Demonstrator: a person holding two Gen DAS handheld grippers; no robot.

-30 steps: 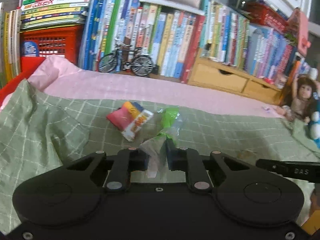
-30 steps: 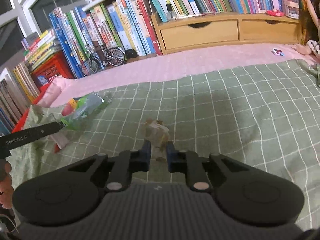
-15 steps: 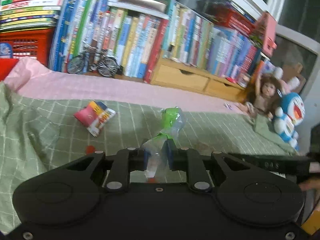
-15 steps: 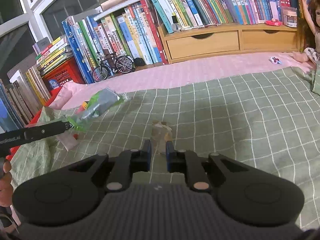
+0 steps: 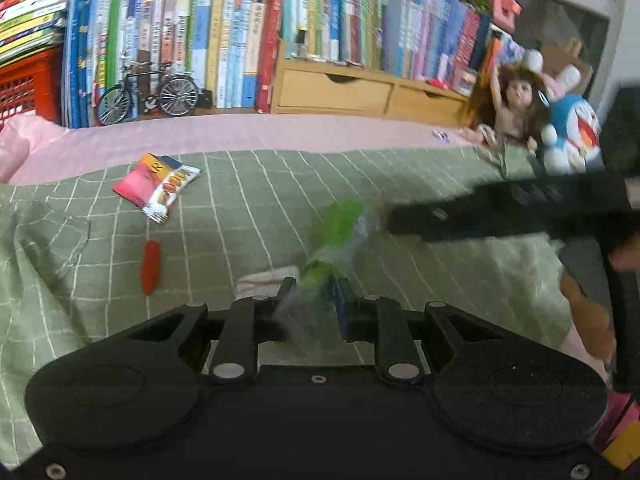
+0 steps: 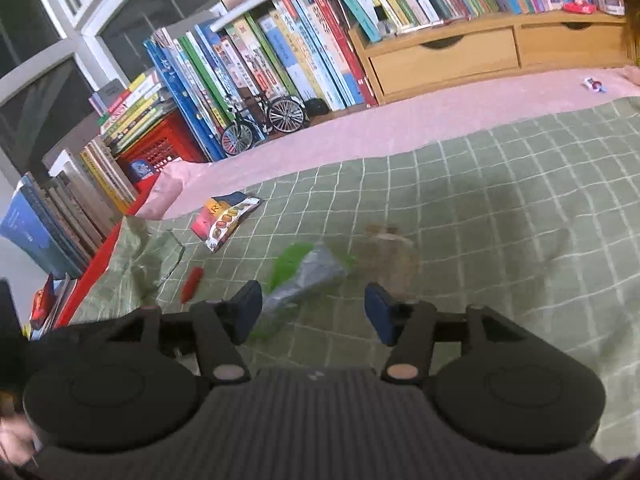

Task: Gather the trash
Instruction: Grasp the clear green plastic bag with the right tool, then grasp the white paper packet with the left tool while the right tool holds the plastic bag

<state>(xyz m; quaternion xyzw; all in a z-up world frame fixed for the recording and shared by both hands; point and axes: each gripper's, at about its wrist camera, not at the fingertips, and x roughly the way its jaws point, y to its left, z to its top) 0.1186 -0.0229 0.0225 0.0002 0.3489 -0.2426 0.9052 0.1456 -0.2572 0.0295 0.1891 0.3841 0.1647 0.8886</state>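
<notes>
My left gripper [image 5: 313,294] is shut on a green and clear plastic wrapper [image 5: 340,228] that sticks out forward, blurred. In the right wrist view my right gripper [image 6: 314,314] stands open, and the same green wrapper [image 6: 308,272] lies in the gap between its fingers. A brown crumpled wrapper [image 6: 392,252], blurred, is just beyond the right fingertip, over the green checked blanket [image 6: 520,200]. A red and white snack packet [image 5: 156,184] and a small red scrap [image 5: 150,266] lie on the blanket to the left. A pale crumpled piece [image 5: 264,280] rests by the left finger.
Behind the pink sheet [image 5: 280,132] stand rows of books, a toy bicycle [image 5: 148,92], wooden drawers [image 5: 332,92] and a red crate [image 5: 24,80]. A doll [image 5: 516,108] and a blue plush toy [image 5: 572,136] sit at the right. The blanket is bunched at the left.
My right gripper has opened and let go of the brown wrapper. My left gripper has swung right with the green wrapper, bringing it between the right fingers.
</notes>
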